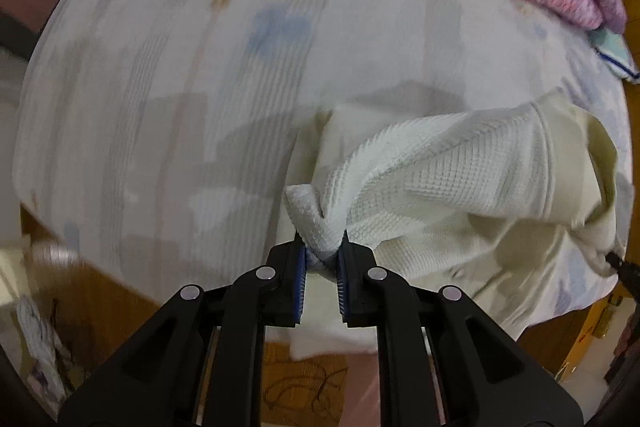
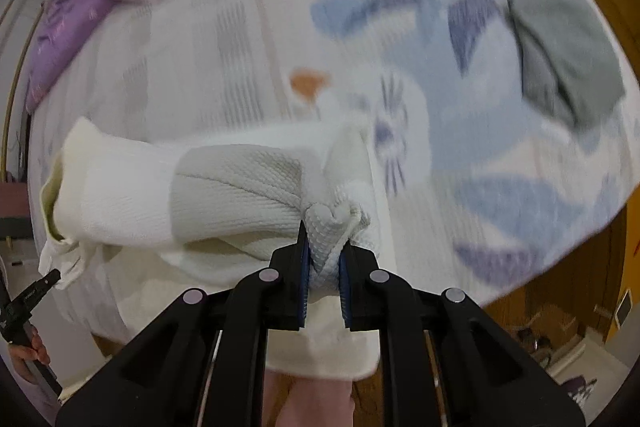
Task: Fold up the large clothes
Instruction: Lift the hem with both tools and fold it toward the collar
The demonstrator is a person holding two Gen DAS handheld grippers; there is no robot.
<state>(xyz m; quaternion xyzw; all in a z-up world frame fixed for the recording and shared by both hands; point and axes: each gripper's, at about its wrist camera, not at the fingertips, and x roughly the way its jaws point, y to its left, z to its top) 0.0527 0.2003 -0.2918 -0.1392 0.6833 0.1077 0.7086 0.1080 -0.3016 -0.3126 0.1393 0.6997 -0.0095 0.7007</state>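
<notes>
Where garment [image 1: 460, 183] hangs: floral bedsheet [image 2: 460, 155].

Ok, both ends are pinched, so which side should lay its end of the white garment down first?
Probably the left. The left gripper has bare bedsheet ahead of it, while the right gripper faces a grey cloth lying on the bed. Both hold the white garment.

No writing, label, brand mark or number can be read in either wrist view; the printed bedsheet [image 2: 460, 155] carries blurred pictures only, no letters.
</notes>
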